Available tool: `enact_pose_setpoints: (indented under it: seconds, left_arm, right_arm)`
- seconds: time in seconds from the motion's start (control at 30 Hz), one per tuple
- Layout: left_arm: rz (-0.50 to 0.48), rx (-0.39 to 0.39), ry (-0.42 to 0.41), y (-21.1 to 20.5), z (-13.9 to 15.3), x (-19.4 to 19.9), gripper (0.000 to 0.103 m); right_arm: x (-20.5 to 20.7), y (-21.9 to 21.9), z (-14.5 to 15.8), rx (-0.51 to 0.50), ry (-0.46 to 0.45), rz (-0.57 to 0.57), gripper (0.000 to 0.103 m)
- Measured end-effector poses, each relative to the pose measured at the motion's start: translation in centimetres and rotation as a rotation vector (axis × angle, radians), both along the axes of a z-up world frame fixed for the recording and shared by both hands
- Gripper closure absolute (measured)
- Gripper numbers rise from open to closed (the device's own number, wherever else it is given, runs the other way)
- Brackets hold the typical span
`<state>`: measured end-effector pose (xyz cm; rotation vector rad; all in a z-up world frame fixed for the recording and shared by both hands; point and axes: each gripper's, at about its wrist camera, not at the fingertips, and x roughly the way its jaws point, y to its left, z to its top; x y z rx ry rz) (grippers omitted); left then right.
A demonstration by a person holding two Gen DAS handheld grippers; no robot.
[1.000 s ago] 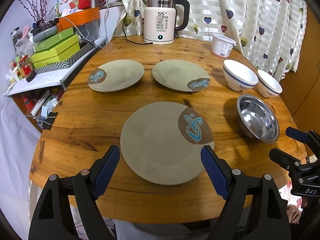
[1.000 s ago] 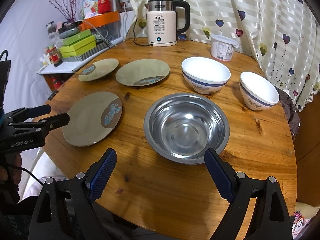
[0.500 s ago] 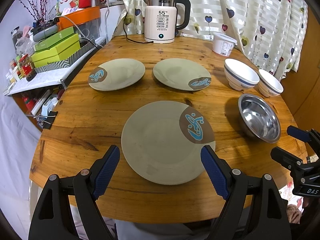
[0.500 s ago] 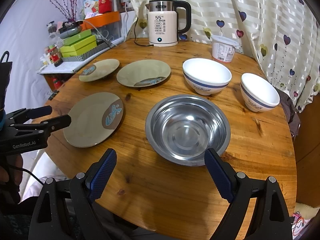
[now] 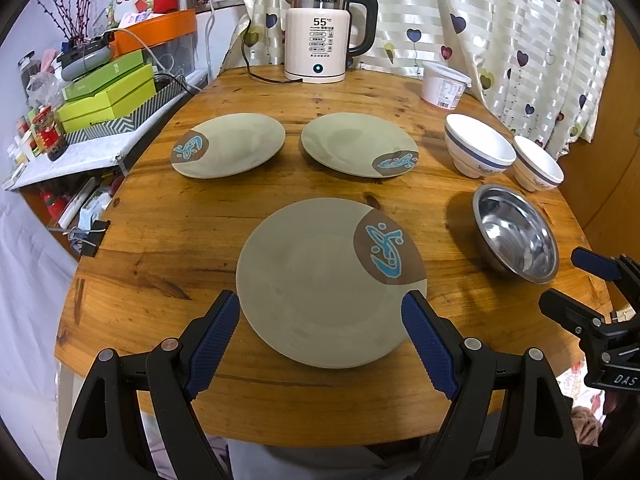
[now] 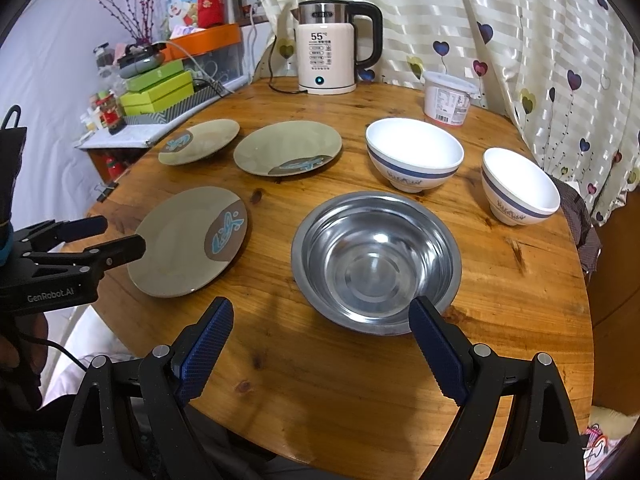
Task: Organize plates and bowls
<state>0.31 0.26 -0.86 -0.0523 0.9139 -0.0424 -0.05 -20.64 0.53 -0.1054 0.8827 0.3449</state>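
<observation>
Heart-patterned curtains hang behind a round wooden tabletop (image 5: pixel 168 240), where we find everything laid out singly and nothing stacked yet. Three green plates sit apart: the near plate (image 5: pixel 320 284) lies just ahead of our left tool (image 5: pixel 320 320), whose jaws stand wide and empty to either side of its near rim, and the two far plates (image 5: pixel 228 146) (image 5: pixel 356 144) rest side by side beyond it. Our right tool (image 6: pixel 320 332) is likewise wide and holds nothing, poised before the steel bowl (image 6: pixel 376 260), with its right blue pad close to the bowl's near rim. Behind that stand the larger white bowl (image 6: pixel 414 156) and the smaller white bowl (image 6: pixel 520 186), upright and well apart.

As we judge it, the task has barely begun: the plates are left to gather into one pile and the bowls to nest.

Around these we see an electric kettle (image 5: pixel 320 36) at the far edge with its cord trailing left, and a white lidded tub (image 5: pixel 444 88) near the curtain. Neither blocks the way between the plates. The tub stands just behind the larger white bowl, so we would mind it on any reach that way.
</observation>
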Motion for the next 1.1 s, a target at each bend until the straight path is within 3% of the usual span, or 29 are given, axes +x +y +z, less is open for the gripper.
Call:
enact_pose_setpoints:
  seconds: [0.63,1.1]
  left_arm:
    - [0.021,-0.067,-0.002,2.2,0.2,0.7,0.02]
    - [0.1,-0.108,-0.026,7.0,0.3,3.4,0.02]
  right_arm:
    - [1.9,2.2,1.5,-0.009,-0.032,0.057,0.013]
    - [6.4,7.2,2.9,0.016,-0.03,0.173,0.013]
